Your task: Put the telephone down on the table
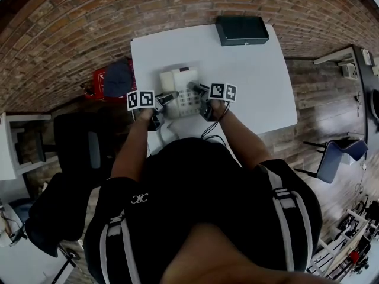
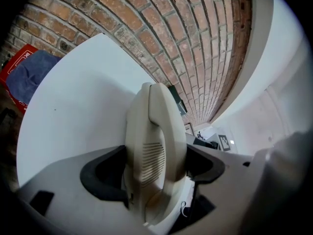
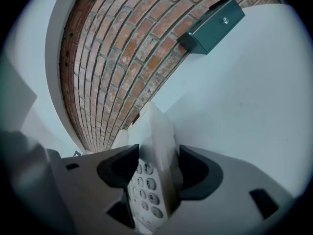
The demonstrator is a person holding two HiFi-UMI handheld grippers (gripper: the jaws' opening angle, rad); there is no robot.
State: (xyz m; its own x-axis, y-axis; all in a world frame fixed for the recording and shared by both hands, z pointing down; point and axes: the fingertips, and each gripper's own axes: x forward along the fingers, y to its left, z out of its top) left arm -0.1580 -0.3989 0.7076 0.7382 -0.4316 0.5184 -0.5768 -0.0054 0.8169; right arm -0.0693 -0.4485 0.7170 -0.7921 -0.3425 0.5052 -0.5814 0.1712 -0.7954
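Telephone (image 1: 180,92) pinned between both grippers: left gripper (image 1: 167,98) jaws clamped on handset (image 2: 155,146) side, right gripper (image 1: 198,90) jaws clamped on keypad (image 3: 146,190) side. Long axis runs straight ahead of jaws. Tabletop (image 1: 254,70) spreads beneath and beyond jaws; contact unclear

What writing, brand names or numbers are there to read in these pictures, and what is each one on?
Nothing reads for certain.
On the telephone keys: digits, too blurred.
On the dark box: small white logo, too small.
On the red crate: white mark, too blurred.
On the shirt: pale emblem, no clear letters.
On the marker cubes: square patterns, no words.
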